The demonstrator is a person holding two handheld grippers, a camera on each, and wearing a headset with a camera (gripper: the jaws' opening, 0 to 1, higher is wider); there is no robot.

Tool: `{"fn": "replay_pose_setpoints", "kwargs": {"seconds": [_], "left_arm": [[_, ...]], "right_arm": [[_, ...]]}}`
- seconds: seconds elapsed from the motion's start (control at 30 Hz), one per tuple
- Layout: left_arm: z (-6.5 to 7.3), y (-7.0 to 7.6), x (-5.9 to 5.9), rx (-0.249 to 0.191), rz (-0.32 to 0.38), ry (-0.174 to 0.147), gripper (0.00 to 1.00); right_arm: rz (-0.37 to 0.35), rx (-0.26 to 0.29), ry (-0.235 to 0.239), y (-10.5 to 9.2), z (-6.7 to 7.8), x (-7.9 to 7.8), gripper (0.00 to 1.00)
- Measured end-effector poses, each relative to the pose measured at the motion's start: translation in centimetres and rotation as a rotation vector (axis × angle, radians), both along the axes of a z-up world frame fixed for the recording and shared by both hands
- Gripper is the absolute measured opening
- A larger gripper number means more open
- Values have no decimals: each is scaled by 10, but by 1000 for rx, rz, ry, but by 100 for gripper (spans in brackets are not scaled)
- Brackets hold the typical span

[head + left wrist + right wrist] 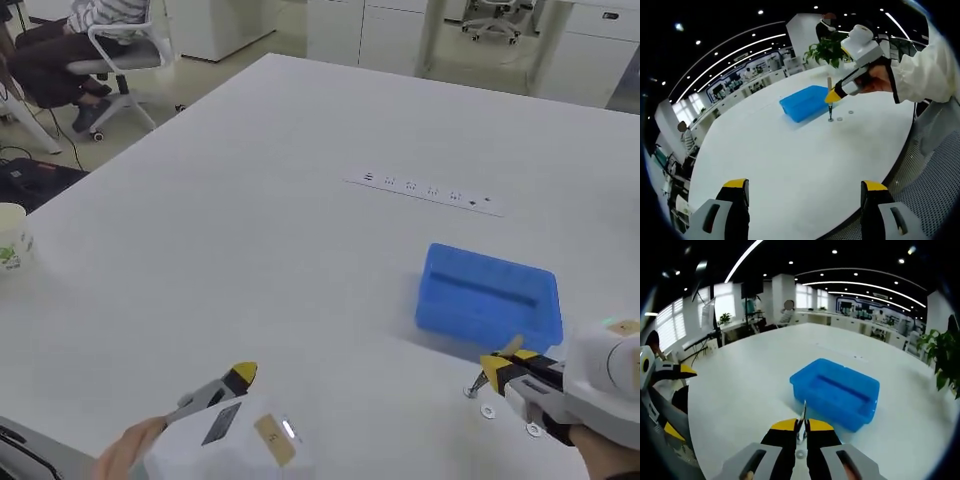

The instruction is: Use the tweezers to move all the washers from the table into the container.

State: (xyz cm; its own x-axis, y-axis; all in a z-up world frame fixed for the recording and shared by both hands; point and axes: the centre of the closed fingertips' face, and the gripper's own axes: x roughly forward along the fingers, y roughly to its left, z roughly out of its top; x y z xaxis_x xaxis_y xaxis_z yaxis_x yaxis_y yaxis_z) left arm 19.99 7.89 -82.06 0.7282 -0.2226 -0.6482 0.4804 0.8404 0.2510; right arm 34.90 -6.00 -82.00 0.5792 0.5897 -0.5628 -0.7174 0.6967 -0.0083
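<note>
Surface (250,200): white, wide, mostly bare. It runs from the bottom of the head view up to a far corner at top centre.

Container (488,300): blue, shallow, rectangular, open top. It sits at centre right of the head view. I cannot make out its inside well enough to say what lies in it.

Power strip (425,190): white, flat on the surface above the container, well apart from it.

Cup (10,240): pale, at the left edge of the head view.

Room: white cabinets (390,35) along the top of the head view. A person in a swivel chair (110,50) sits at upper left. The left gripper view shows ceiling light strips and a green plant (827,47) at upper centre.

Right claw (801,426): jaws pressed together, pinching the tweezers (803,412). In the left gripper view the tweezers point down, tips at or just above the surface, just beside the container's near wall.

Washers: two lie on the surface at lower right of the head view, one (487,411) near the tweezer tips, the other (533,430) further right. A small ring low between the jaws in the right gripper view is possibly a washer, but it is too blurred to be sure.

Left claw (804,184): jaws spread wide, nothing between them, above bare surface at lower left of the head view.
</note>
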Motion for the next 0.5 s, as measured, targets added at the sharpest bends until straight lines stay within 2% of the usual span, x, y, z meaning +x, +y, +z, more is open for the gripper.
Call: {"fn": "replay_pose_setpoints", "kwargs": {"seconds": [0.27,0.47,0.5], "left_arm": [[1,0,0,-4,-1,-5,95],[2,0,0,-2,-2,-6,94],[2,0,0,-4,-1,-7,94]], "right_arm": [[-4,21,-21,0,0,-2,2],[-21,31,0,-2,0,0,1],[-25,34,15,-1,0,-1,1]]}}
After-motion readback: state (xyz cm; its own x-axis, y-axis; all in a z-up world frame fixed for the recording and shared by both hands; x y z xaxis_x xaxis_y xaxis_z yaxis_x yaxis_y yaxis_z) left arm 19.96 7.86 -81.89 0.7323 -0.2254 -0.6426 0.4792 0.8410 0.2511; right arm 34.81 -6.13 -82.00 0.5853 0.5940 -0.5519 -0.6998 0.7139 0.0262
